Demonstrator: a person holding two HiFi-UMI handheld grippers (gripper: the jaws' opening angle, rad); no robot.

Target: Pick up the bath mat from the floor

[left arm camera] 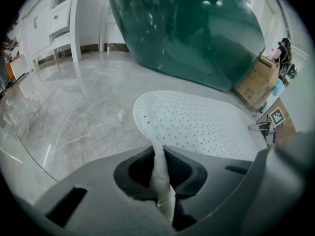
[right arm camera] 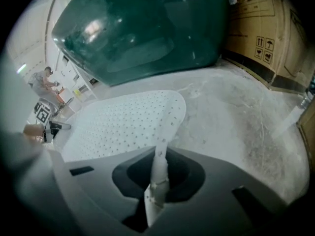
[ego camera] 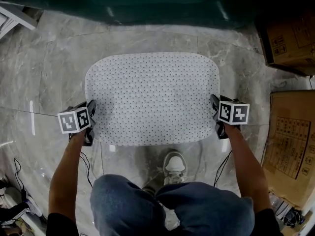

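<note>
The left hand-held gripper is clenching the left edge of the white dotted bath mat. The mat is lying spread on the marble floor, its pinched edges curling upward. The right hand-held gripper is grasping its right edge.

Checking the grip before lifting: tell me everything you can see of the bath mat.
The bath mat is a white rounded rectangle, thin and flexible like rubber, dotted all over with small holes. It lies spread on the grey marble floor. The left gripper is shut on its left edge, the right gripper on its right edge; both pinched edges curl up between the jaws.
</note>
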